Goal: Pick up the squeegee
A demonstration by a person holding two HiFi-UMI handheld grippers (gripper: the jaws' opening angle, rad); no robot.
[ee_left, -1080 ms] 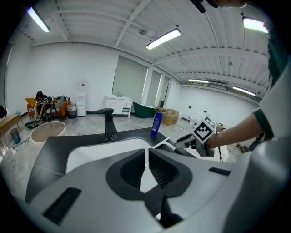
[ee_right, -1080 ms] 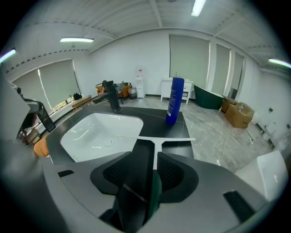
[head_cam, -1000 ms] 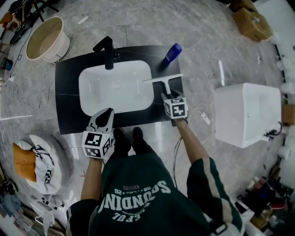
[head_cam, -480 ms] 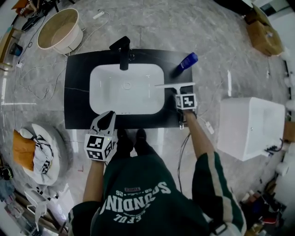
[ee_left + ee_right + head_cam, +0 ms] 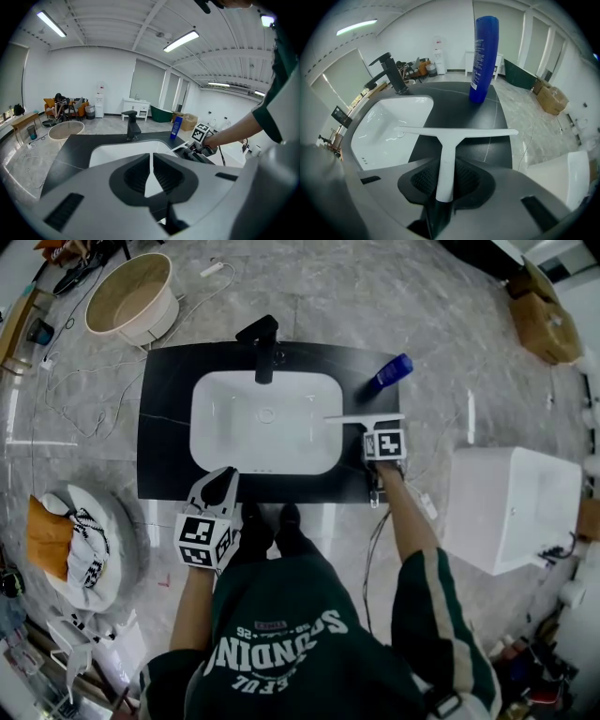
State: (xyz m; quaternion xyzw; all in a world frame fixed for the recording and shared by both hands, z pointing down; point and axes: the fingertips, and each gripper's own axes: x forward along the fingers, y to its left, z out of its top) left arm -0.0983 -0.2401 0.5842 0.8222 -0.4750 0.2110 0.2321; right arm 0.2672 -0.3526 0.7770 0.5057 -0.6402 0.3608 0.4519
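The white squeegee [image 5: 362,416] lies on the black counter [image 5: 165,432] just right of the white sink basin [image 5: 267,423], blade toward the faucet side. In the right gripper view the squeegee [image 5: 446,150] has its handle running straight back between the jaws. My right gripper [image 5: 379,433] points steeply down over that handle; its jaws have just been closing, and the pads now sit against both sides of the handle [image 5: 444,180]. My left gripper [image 5: 218,486] hovers at the counter's near edge, shut and empty; the left gripper view shows the same gripper [image 5: 151,169].
A blue bottle [image 5: 390,371] stands behind the squeegee, and the bottle [image 5: 483,56] looms close ahead in the right gripper view. A black faucet [image 5: 265,345] rises behind the basin. A round tub [image 5: 131,298] sits far left, a white square fixture [image 5: 516,507] at the right. Cables cross the floor.
My right gripper came down over the squeegee handle, and its jaws closed onto it. The left gripper drifted slightly along the counter's near edge.
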